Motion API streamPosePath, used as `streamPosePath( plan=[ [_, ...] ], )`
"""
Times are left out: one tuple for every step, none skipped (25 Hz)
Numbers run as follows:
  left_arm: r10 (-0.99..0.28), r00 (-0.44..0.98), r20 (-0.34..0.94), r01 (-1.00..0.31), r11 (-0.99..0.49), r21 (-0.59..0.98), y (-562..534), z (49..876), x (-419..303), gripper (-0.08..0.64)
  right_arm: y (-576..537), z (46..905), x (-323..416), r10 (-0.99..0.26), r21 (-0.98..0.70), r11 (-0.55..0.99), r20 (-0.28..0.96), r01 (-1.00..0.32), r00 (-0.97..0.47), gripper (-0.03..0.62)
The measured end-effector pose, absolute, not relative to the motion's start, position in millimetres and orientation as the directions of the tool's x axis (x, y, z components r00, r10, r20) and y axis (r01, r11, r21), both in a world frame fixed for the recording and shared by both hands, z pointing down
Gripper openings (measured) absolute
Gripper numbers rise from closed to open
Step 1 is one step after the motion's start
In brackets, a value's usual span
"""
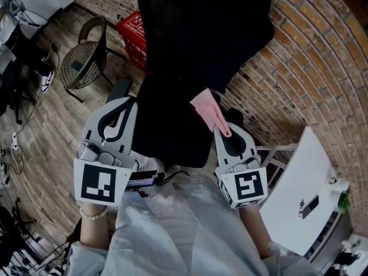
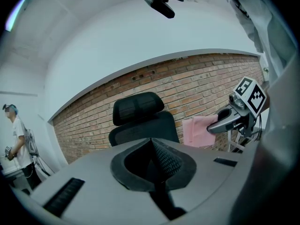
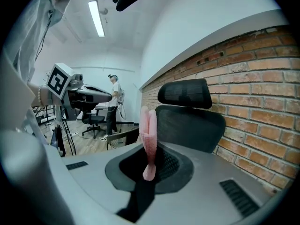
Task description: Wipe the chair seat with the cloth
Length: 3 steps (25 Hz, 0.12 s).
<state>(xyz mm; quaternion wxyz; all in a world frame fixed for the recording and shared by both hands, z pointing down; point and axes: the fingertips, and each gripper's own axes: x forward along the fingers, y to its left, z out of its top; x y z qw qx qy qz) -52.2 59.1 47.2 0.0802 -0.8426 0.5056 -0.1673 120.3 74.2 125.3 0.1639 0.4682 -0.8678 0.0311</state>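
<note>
1. Leftmost, the left gripper (image 1: 119,96) hangs at the near left edge of the seat. Its jaws are pressed together with nothing between them, so it takes no part in the work.
2. Between the two grippers lies the black padded chair seat (image 1: 169,125) of the black mesh-backed office chair (image 1: 207,33). The backrest stands on the far side, in front of the red brick wall (image 1: 310,68).
3. Further right, the soft pink cloth (image 1: 207,109) is pinched at one end by the right gripper (image 1: 226,132), whose jaws are clamped tight on it. The loose part sticks out past the tips, over the seat's right edge.
4. The step in hand looks like bringing the cloth to the seat. The cloth seems to be held in the air rather than pressed down, so wiping has probably not begun.
5. The next move calls for lowering the right gripper until the cloth lies flat on the seat. It should then sweep leftward across the padding, with the grip kept firm so that the cloth does not slip out.
</note>
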Motion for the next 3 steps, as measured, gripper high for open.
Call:
streamPosePath(
  plan=[
    [-0.88, 0.431, 0.199, -0.828, -0.473, -0.3, 59.5, 47.8, -52.7, 0.018, 74.9, 126.9, 120.3, -0.8, 0.103, 0.563, 0.318, -0.82, -0.509, 0.052],
    [-0.882, 0.429, 0.197, -0.832, -0.471, -0.294, 60.0, 48.4, -53.3, 0.018, 75.7, 128.8, 120.2, -0.797, 0.108, 0.567, 0.323, -0.817, -0.51, 0.053],
    [-0.883, 0.427, 0.195, -0.836, -0.468, -0.287, 60.6, 49.1, -54.0, 0.018, 76.4, 130.7, 120.2, -0.795, 0.112, 0.57, 0.328, -0.814, -0.511, 0.052]
  ],
)
